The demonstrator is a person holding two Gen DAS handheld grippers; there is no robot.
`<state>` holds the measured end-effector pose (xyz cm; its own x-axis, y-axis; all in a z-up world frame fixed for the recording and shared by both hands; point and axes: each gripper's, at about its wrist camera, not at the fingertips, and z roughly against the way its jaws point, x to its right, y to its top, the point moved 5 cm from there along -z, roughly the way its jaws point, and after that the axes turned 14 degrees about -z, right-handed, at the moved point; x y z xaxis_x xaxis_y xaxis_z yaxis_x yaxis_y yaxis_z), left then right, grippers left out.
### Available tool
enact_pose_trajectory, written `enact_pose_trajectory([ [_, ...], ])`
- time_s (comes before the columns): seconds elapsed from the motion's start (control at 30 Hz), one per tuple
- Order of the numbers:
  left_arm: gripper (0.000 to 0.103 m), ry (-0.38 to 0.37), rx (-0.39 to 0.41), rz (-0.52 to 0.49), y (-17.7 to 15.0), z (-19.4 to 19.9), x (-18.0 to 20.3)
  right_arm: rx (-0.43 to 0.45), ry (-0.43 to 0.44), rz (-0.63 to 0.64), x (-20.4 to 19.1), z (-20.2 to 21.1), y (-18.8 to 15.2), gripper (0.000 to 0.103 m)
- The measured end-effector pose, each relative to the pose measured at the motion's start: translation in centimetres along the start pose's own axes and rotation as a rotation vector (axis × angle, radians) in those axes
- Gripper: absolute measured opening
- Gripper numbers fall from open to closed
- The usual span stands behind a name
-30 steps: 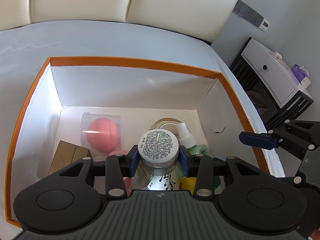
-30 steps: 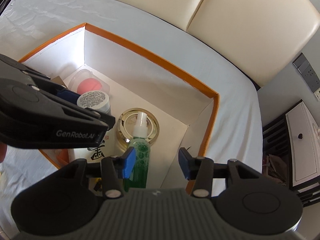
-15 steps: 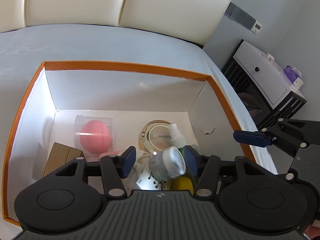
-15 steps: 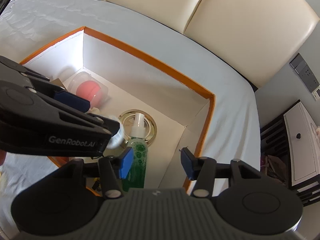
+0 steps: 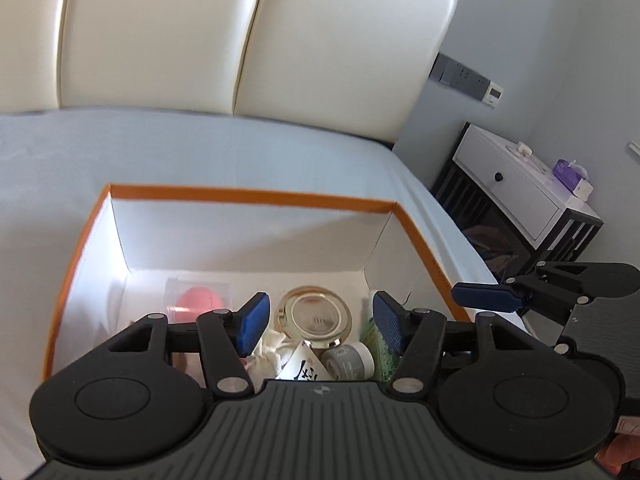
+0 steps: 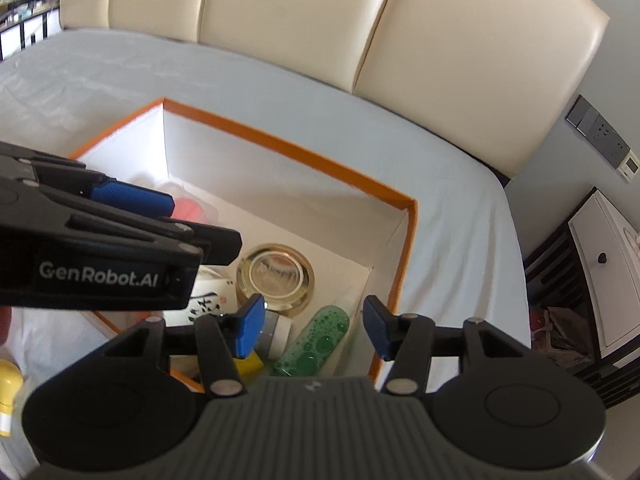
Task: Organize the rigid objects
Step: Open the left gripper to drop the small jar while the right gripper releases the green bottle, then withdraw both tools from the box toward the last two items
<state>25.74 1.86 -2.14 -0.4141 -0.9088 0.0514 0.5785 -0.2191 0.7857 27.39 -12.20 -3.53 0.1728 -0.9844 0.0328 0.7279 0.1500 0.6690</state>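
An orange-rimmed white box (image 5: 248, 197) (image 6: 288, 142) sits on the bed. Inside lie a grey-capped jar (image 5: 349, 363) on its side, a round gold tin (image 5: 316, 316) (image 6: 276, 274), a pink ball in a clear case (image 5: 196, 302), a green spray bottle (image 6: 316, 340), a carton with black calligraphy (image 5: 306, 370) and a yellow item (image 6: 250, 364). My left gripper (image 5: 318, 322) is open and empty above the box. My right gripper (image 6: 314, 328) is open and empty over the box's right side; it also shows in the left wrist view (image 5: 486, 296).
A cream padded headboard (image 5: 240, 40) stands behind the pale blue bed sheet (image 5: 200, 148). A white and black nightstand (image 5: 520, 200) stands at the right. A yellow and white object (image 6: 8, 392) lies outside the box at the left edge.
My left gripper opened and let go of the grey-capped jar, which tipped and fell into the box. Both grippers then rose and pulled back from the box.
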Motion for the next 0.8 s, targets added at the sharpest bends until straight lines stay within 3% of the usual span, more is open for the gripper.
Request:
enact_pose_trajectory([
  [0.17, 0.069, 0.107, 0.061, -0.088, 0.4, 2.6, 0.7, 0.078, 0.044, -0.058, 0.6, 2.4, -0.3, 0.058],
  [0.47, 0.069, 0.094, 0.097, -0.043, 0.4, 6.1, 1.0, 0.201, 0.069, -0.155, 1.4, 6.6, -3.1, 0.059],
  [0.6, 0.069, 0.043, 0.019, 0.004, -1.2, 6.4, 0.1, 0.187, 0.083, -0.235, 1.4, 7.2, -5.4, 0.059],
  [0.8, 0.069, 0.053, -0.129, -0.026, -4.5, 6.7, -1.0, 0.094, 0.094, -0.345, 1.2, 6.3, -10.2, 0.059],
])
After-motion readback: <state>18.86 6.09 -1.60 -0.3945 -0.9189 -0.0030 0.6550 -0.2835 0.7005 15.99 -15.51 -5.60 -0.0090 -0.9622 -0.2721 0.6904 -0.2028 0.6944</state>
